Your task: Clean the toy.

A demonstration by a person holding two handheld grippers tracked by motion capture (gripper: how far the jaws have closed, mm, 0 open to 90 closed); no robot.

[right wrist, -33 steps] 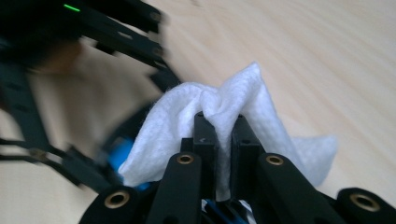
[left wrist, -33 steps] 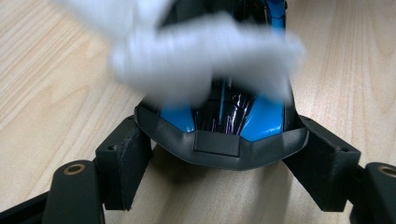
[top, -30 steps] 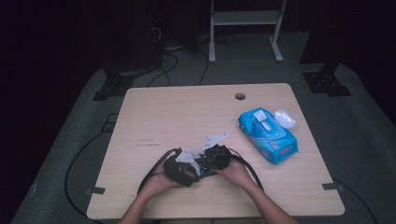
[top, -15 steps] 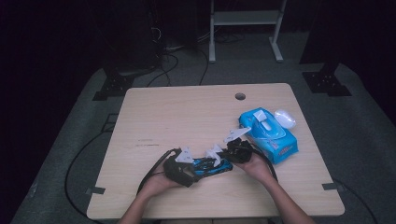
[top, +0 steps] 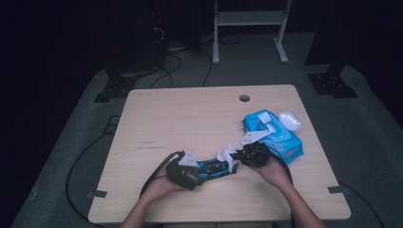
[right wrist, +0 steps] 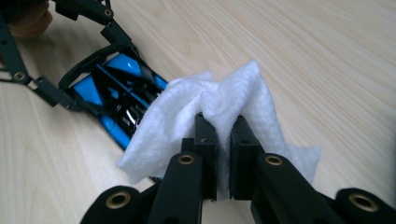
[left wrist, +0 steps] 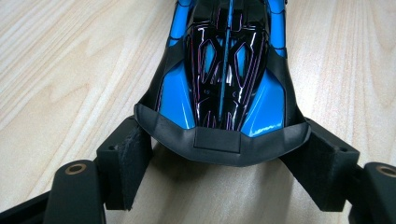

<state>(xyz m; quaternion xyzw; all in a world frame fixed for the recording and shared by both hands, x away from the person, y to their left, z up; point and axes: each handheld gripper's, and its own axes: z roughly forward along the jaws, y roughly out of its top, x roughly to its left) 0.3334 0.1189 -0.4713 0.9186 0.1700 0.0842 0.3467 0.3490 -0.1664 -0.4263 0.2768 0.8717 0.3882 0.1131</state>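
A blue and black toy car lies on the wooden table near its front edge. My left gripper is shut on one end of it. In the left gripper view the jaws press against both sides of the car's black end wing, with the car stretching away from them. My right gripper is shut on a white wipe at the car's other end. In the right gripper view the folded wipe is pinched between the pads and drapes over the car.
A blue pack of wipes lies at the right of the table with its white lid flipped open, close behind my right hand. A round cable hole sits near the far edge. Cables trail off the front left.
My right gripper has slid to the right with the wipe, from beside the left gripper to the car's far end near the pack. The left gripper and the car have stayed put.
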